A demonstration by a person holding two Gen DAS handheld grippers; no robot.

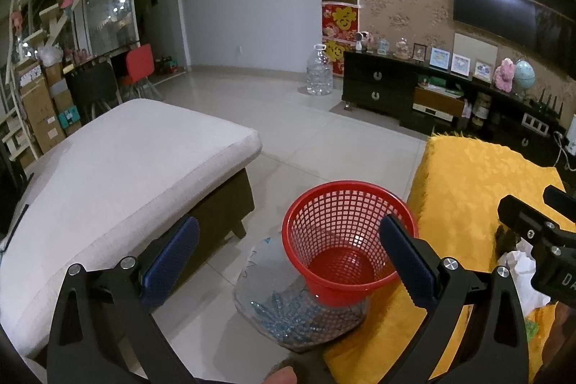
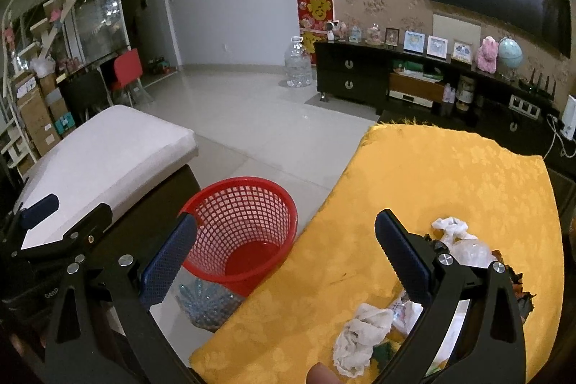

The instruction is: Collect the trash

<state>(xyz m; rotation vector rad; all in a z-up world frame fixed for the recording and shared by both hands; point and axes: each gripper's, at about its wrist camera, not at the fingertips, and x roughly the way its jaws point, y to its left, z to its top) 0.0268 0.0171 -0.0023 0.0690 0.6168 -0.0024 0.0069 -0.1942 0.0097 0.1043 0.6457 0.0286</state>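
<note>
A red mesh basket [image 1: 345, 240] [image 2: 241, 236] stands on the floor between a white ottoman and a yellow-covered table; its inside looks bare. My left gripper [image 1: 288, 261] hangs open above the basket, nothing between its blue pads. My right gripper [image 2: 284, 258] is open too, over the table's left edge. Crumpled white tissue [image 2: 360, 333] lies on the yellow cloth near the front. More white wrapping and a clear plastic piece [image 2: 464, 243] sit behind the right finger. The left wrist view shows the other gripper [image 1: 540, 240] beside white paper trash [image 1: 518, 261].
A white cushioned ottoman [image 1: 118, 175] lies left of the basket. The yellow tablecloth [image 2: 450, 175] covers the table on the right. A beaded clear bag [image 1: 288, 312] sits under the basket. A black TV cabinet [image 1: 396, 89] and a large water bottle [image 1: 318, 71] stand far back across tiled floor.
</note>
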